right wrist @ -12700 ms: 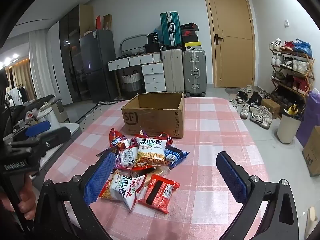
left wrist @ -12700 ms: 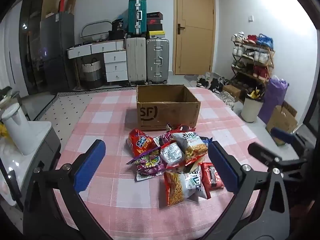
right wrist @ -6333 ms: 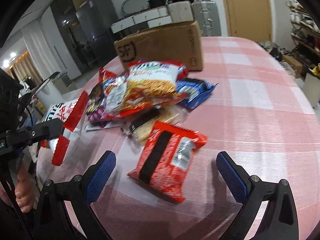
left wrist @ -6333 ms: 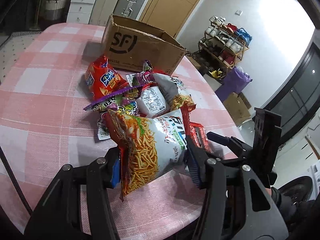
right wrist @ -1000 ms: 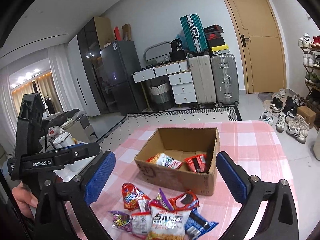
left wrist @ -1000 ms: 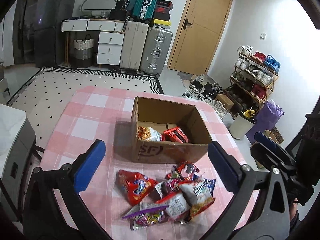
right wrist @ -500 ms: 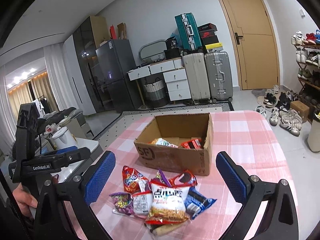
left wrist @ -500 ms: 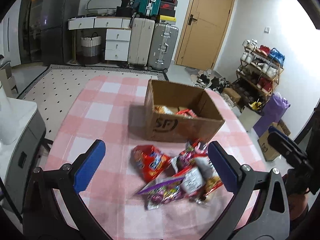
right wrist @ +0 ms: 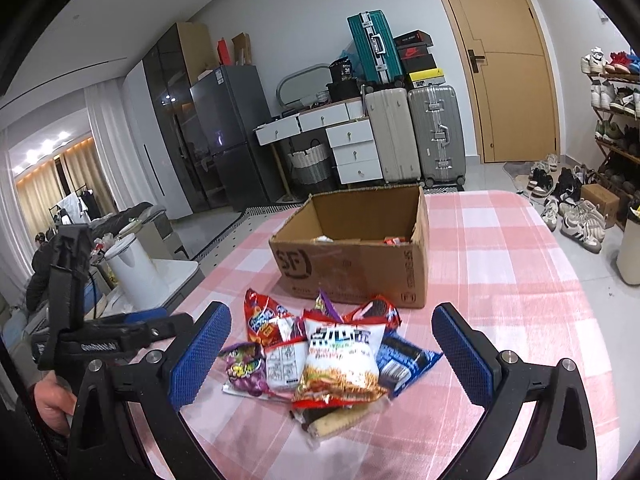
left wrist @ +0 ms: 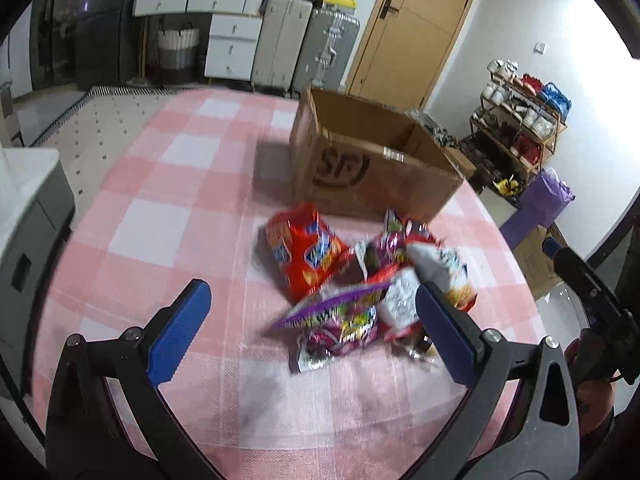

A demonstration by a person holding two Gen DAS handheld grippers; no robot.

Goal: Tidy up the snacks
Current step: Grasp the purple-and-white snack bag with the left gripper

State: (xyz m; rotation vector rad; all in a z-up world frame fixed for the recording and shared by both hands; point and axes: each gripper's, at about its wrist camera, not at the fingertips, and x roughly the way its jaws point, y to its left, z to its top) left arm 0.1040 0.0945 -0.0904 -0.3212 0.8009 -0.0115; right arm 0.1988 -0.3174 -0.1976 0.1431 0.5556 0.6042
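Note:
A pile of several snack bags [left wrist: 368, 280] [right wrist: 320, 352] lies on the pink checked tablecloth [left wrist: 168, 208] in front of an open cardboard box [left wrist: 372, 164] [right wrist: 356, 248]. A red chip bag [left wrist: 304, 252] sits at the pile's left, a purple candy bag [left wrist: 340, 320] nearest me. In the right wrist view a white and orange noodle bag [right wrist: 340, 360] tops the pile, and two snacks peek over the box rim. My left gripper [left wrist: 312, 332] hangs open just above the pile's near edge. My right gripper [right wrist: 332, 348] is open too, empty, framing the pile.
The table's far and right edges drop to the floor. Suitcases [right wrist: 416, 132], white drawers [right wrist: 352, 148], a dark fridge [right wrist: 228, 132] and a wooden door [right wrist: 508, 80] stand behind. A shoe rack [left wrist: 520, 120] is at the right, a white kettle [right wrist: 132, 268] at the left.
Both grippers have come down and forward toward the pile, the left one faster, its view now blurred. The box interior has dropped mostly out of sight. Both stay open.

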